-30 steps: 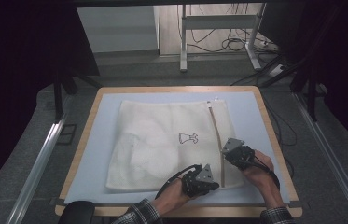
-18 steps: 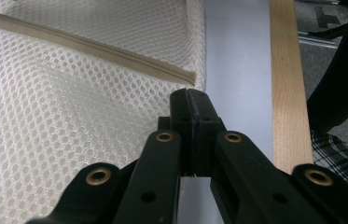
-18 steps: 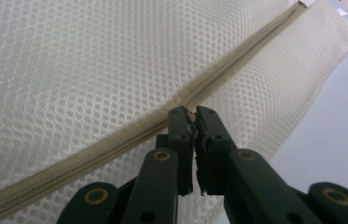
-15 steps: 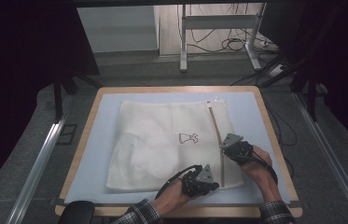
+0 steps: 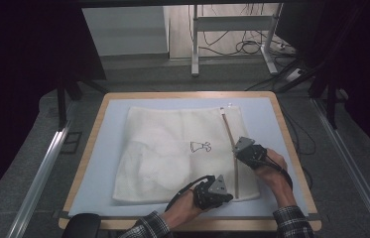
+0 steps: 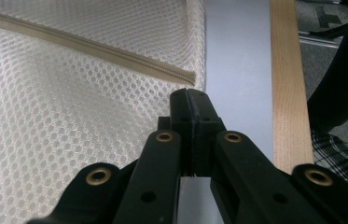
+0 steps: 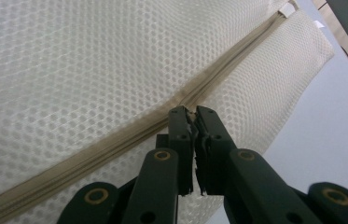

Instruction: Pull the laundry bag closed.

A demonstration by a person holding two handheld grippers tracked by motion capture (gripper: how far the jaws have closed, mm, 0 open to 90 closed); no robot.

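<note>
The left gripper (image 6: 191, 95) is pinched on the near edge of the white mesh zip bag (image 5: 172, 148), just past the zipper's end. The right gripper (image 7: 191, 114) is squeezed on the tan zipper (image 7: 115, 149), probably its pull. Hold the edge tight and slide slowly along the zipper, which runs lengthwise away from the person.

Cream mesh bag (image 5: 172, 148), beige zipper (image 5: 230, 144), pale blue mat (image 5: 108, 148)
</note>
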